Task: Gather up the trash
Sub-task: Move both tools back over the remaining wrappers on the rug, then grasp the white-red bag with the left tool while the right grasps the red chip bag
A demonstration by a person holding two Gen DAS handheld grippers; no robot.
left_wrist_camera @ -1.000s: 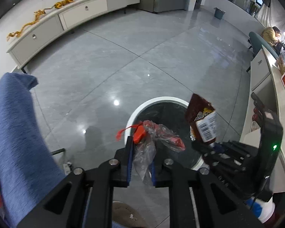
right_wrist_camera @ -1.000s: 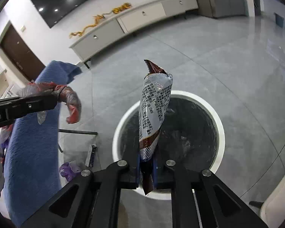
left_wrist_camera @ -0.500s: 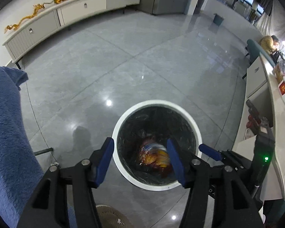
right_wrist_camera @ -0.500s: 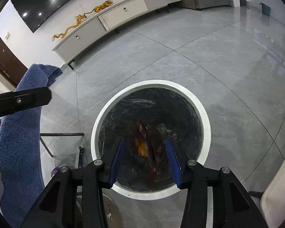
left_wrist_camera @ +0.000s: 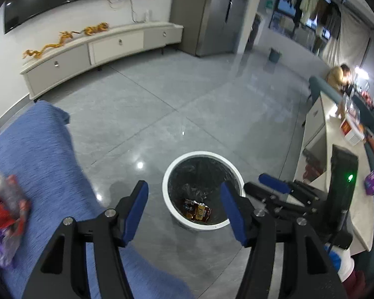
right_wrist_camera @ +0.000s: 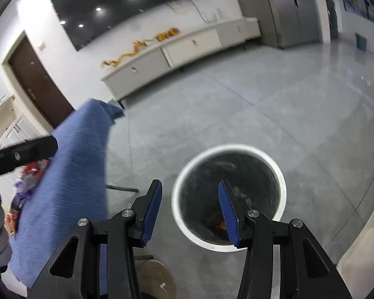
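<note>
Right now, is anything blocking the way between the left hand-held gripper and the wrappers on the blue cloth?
Nothing visible does. The left hand-held gripper is open and empty above the bin; the wrappers lie exposed on the blue cloth to its left.

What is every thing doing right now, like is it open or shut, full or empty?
left gripper: open, holding nothing, jaws have just been opening.
right gripper: open, holding nothing, jaws have just been opening.
trash bin: upright on the floor, no lid, black liner, mostly empty.
snack wrapper: lying at the bottom of the bin.
blue cloth: draped, with red and purple wrappers still on it.
cabinet drawers: shut.
</note>
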